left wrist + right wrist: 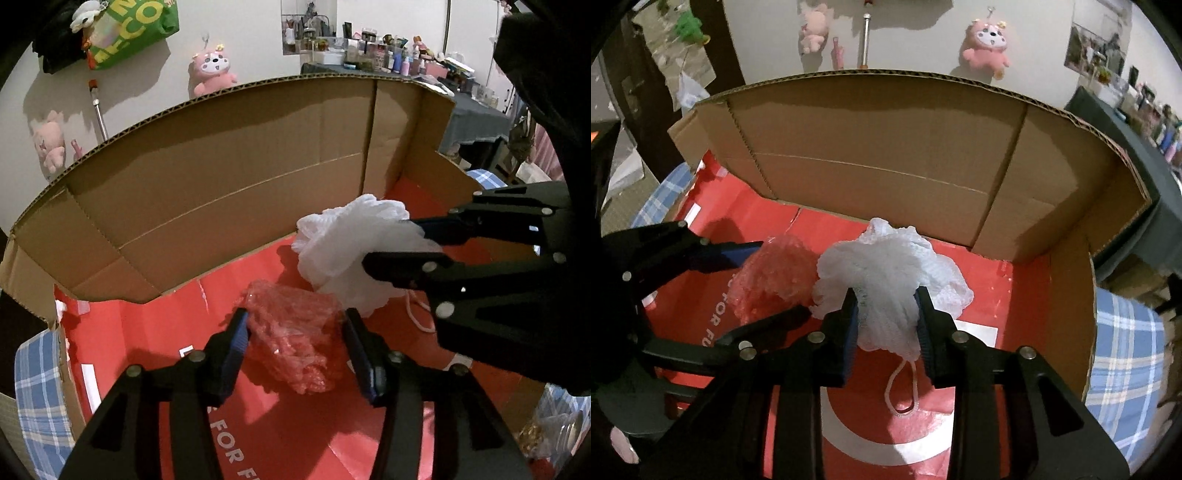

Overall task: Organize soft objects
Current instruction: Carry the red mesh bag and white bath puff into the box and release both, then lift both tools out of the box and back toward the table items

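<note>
A: Both claws are down inside the cardboard box (pixel 879 155), over its red floor. The right claw (pixel 886 317) has the white mesh sponge (pixel 886 266) squeezed between its blue pads (pixel 851 325); the mesh bulges out above and on both sides of the fingers.

B: And its cord?

A: The loop of cord (pixel 903 391) hangs below the sponge, over the red floor on the near side of the box. I can't tell whether it touches.

B: The left one?

A: The left claw (pixel 295 347) stands apart around the wad of clear plastic wrap (pixel 295 343). One pad (pixel 236 343) is just beside the wad or grazing it, the other clearly off it. So I'd call it unclamped. The wad seems to be resting on the box floor, left of the sponge and nearly touching it.

B: What could go wrong?

A: Mostly tangling, I'd judge. The mesh is loose and could snag on a pad when the right claw lets go, so the sponge lifts back out with it. The cord could catch a finger the same way.

B: And the wrap?

A: It's light and springy. If the left claw drags out sideways, it may pull the wad along or knock it into the sponge. The two claws are also close together inside the box, so they could bump.
</note>
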Motion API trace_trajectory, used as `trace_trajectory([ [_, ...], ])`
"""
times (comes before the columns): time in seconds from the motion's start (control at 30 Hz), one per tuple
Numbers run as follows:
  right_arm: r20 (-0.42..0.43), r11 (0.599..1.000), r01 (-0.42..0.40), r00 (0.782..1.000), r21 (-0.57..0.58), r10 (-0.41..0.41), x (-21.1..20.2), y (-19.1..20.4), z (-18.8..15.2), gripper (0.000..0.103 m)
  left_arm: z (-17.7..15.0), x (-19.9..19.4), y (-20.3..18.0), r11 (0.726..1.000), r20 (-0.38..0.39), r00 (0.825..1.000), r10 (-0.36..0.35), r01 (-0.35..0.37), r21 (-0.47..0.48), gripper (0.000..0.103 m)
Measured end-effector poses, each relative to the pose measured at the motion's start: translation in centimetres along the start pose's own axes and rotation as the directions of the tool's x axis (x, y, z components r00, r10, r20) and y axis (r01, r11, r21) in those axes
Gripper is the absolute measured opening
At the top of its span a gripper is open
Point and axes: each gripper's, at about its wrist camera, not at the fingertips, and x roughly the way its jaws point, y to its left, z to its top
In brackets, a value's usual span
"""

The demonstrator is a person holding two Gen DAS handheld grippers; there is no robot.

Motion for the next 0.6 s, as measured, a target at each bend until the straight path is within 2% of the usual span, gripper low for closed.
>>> trace_trajectory([
  [0.1, -0.009, 1.000, -0.019, 1.000, 0.020, 0.019, -0.1, -0.6, -0.1, 0.034, -0.3, -0.2, 0.3, 1.000, -0.001, 1.000, 0.000, 0.000, -0.004, 0.058],
  [0.13, -0.009, 1.000, -0.020, 1.000, 0.023, 0.020, -0.1, -0.7, 0.0, 0.043, -0.3, -0.2, 0.4, 1.000, -0.001, 1.000, 0.004, -0.004, -0.004, 0.061],
  [0.2, -0.008, 0.999, -0.032, 0.999, 0.037, 0.032, -0.1, -1.2, 0.0, 0.054, 0.0, 0.1, 0.6, 1.000, -0.001, 1.000, 0.006, -0.006, -0.007, 0.063],
  [0.27, -0.008, 0.998, -0.039, 0.999, 0.045, 0.040, -0.2, -1.3, -0.1, 0.054, 0.0, 0.2, 1.0, 1.000, -0.005, 1.000, 0.002, -0.002, -0.014, 0.064],
  [0.37, -0.015, 0.998, -0.034, 0.999, 0.051, 0.035, -0.3, -1.5, -0.1, 0.055, -0.3, 0.2, 1.3, 1.000, -0.007, 1.000, 0.002, -0.002, -0.021, 0.070],
  [0.6, -0.031, 0.998, -0.028, 0.999, 0.060, 0.030, 0.0, -1.6, 0.0, 0.063, -0.8, 0.2, 1.7, 1.000, -0.017, 1.000, 0.010, -0.010, -0.021, 0.080],
])
